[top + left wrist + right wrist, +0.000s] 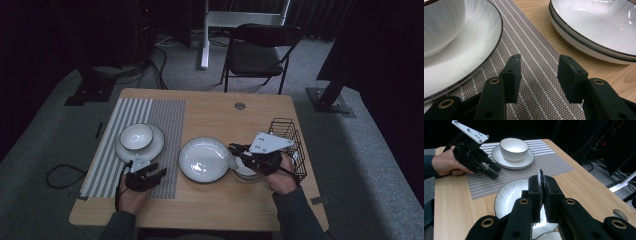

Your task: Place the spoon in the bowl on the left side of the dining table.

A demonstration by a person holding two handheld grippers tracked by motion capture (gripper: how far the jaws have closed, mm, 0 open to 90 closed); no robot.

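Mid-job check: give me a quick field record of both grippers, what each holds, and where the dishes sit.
left gripper: open, empty, over the striped placemat
right gripper: shut on the rim of a small white bowl
small white bowl: beside the wire rack, right of the large plate
large plate: on bare table, centre
bowl on plate: on the placemat, untouched

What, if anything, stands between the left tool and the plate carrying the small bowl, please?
Nothing visible does. The left tool stands open over the striped placemat, and only bare mat separates it from the plate under the bowl.
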